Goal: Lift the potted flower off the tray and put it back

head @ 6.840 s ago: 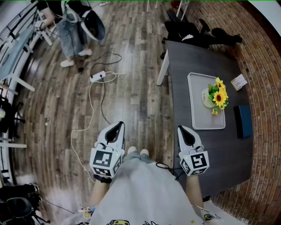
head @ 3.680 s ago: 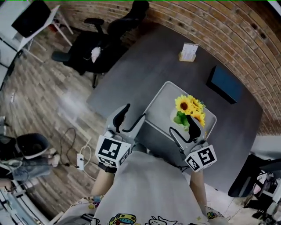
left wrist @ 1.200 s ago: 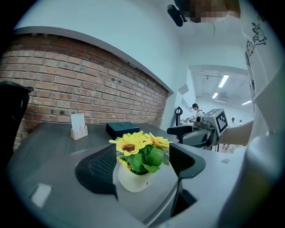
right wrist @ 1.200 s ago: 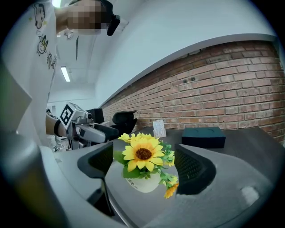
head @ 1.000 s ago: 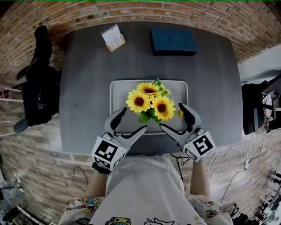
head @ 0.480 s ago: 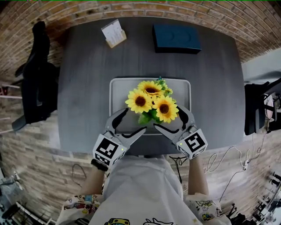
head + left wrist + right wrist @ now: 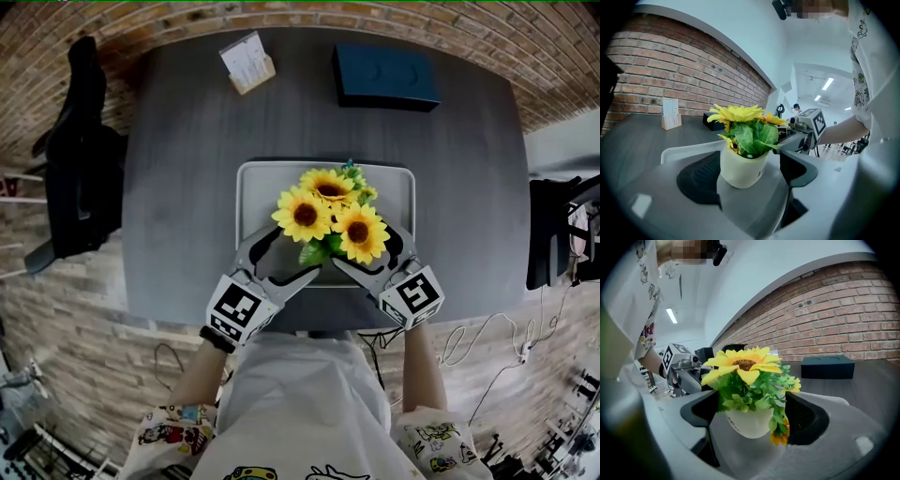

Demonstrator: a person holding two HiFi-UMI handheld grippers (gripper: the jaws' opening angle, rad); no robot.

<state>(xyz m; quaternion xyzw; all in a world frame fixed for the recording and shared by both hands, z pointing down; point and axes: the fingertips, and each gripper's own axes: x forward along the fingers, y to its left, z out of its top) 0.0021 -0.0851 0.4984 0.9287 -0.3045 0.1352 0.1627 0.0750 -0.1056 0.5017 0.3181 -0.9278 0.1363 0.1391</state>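
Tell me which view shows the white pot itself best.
The left gripper view: the pot shows nearly whole below the leaves. The right gripper view has leaves drooping across it. In the head view the sunflowers hide it.

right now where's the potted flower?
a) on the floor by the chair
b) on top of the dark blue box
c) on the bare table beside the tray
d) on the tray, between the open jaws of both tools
d: the potted flower stands on the tray, and the left tool and the right tool each have their jaws apart on either side of the pot.
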